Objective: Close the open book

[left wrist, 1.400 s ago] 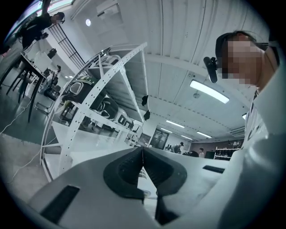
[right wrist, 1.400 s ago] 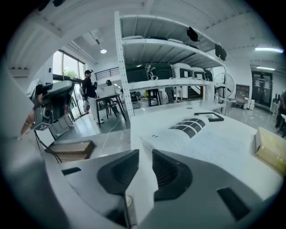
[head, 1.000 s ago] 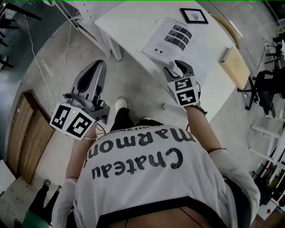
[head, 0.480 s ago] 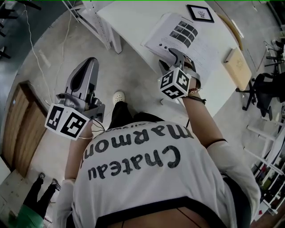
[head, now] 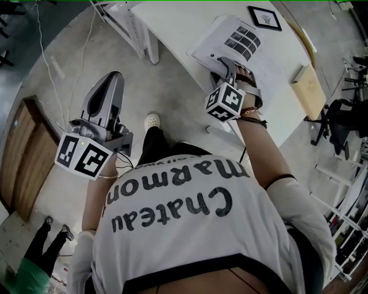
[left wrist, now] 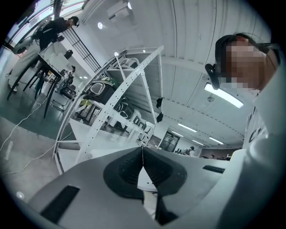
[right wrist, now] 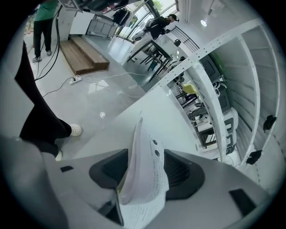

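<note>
The open book lies on the white table with its printed pages up. My right gripper is at the book's near edge, pointing down at a slant. In the right gripper view a sheaf of curled pages stands upright between the two black pads, with a gap showing on each side; the right gripper is open around them. My left gripper hangs over the floor left of the table, away from the book. In its own view the left gripper is shut with nothing in it.
A framed picture and a wooden board also lie on the table. White shelving stands beyond. A low wooden platform and cables are on the floor at left, a dark chair at right.
My right gripper has rolled over on its side and slid onto the book's near edge, so pages now stand between its jaws. The left gripper drifted slightly down and left, still shut.
</note>
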Available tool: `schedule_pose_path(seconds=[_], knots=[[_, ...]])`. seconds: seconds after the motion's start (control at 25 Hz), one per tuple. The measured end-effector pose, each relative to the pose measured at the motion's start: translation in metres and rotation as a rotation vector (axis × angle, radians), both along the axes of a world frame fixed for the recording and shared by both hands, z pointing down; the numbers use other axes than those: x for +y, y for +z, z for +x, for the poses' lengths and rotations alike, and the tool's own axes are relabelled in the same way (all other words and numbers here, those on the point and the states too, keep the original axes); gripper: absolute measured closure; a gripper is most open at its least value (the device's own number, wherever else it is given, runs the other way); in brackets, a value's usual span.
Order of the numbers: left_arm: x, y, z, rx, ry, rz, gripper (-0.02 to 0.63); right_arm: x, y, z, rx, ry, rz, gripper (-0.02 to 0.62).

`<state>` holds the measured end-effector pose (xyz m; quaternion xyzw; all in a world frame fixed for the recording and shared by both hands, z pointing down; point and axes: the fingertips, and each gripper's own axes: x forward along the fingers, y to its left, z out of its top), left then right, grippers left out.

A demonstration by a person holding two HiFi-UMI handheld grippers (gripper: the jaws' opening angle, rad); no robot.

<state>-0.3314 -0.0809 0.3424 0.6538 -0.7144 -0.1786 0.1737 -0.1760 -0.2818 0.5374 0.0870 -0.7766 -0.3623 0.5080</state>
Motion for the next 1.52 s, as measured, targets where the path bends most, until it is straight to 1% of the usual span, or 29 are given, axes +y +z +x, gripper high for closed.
schedule_pose_path(seconds=[0.2,0.36,0.64,0.8,1.0,1.52], knots=[[0.004,0.001,0.0,0.002,-0.004,0.0,0.581,-0.003,0.001,0.0,0.033,-0.028,0.051,0.354],[0.006,0.001,-0.001,0.007,-0.008,0.002,0.581,-0.001,0.001,0.001,0.011,-0.014,0.045,0.412],[0.008,-0.001,0.001,0.009,0.0,0.002,0.581,-0.001,-0.002,0.001,-0.023,0.025,0.035,0.447],[0.005,-0.003,0.002,0.004,0.009,0.005,0.581,-0.002,-0.004,0.002,-0.067,0.066,0.004,0.462],[0.005,-0.005,0.001,0.008,0.008,0.007,0.581,-0.003,-0.006,0.002,-0.092,0.097,-0.023,0.47],[-0.001,-0.012,0.006,0.007,0.031,0.011,0.581,-0.004,-0.016,0.004,-0.202,0.22,-0.147,0.481]])
